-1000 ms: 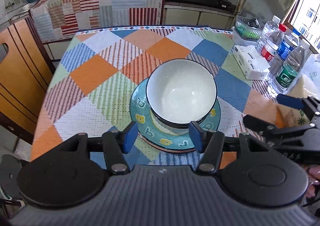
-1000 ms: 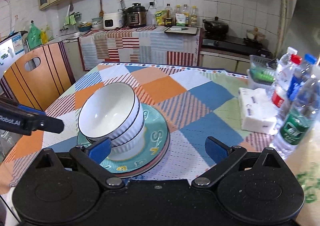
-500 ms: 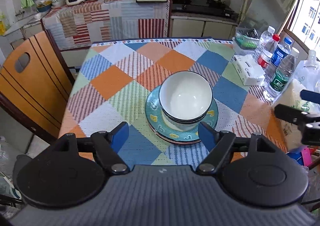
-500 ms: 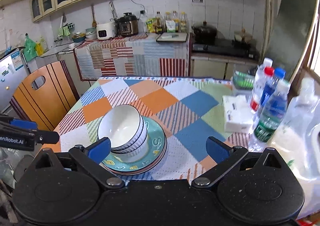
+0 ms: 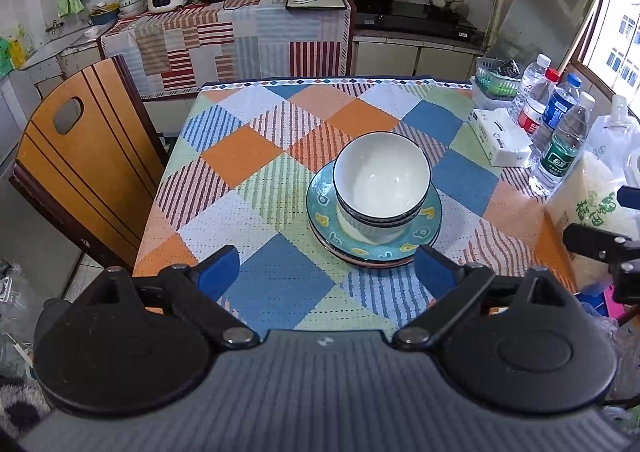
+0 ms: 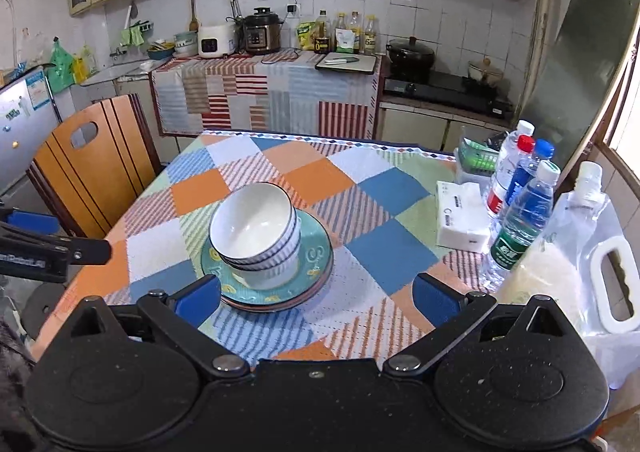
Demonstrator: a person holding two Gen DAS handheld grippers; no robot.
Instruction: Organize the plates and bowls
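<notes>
The white bowls [image 5: 382,181] sit nested in a stack on the teal plates [image 5: 430,221], a little right of centre in the left wrist view, on the checked cloth of the worktop [image 5: 260,155]. The left claw [image 5: 328,272] has just been opening; its jaws stand wide with nothing between them, short of the plates. The right claw [image 6: 318,298] is also spread wide and empty, at the lower middle of its own view. Water bottles [image 6: 524,207] stand at the right edge.

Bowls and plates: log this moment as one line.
bowls: nested on plates | left gripper: jaws just opened, empty | right gripper: open, empty | table: stack centred
</notes>
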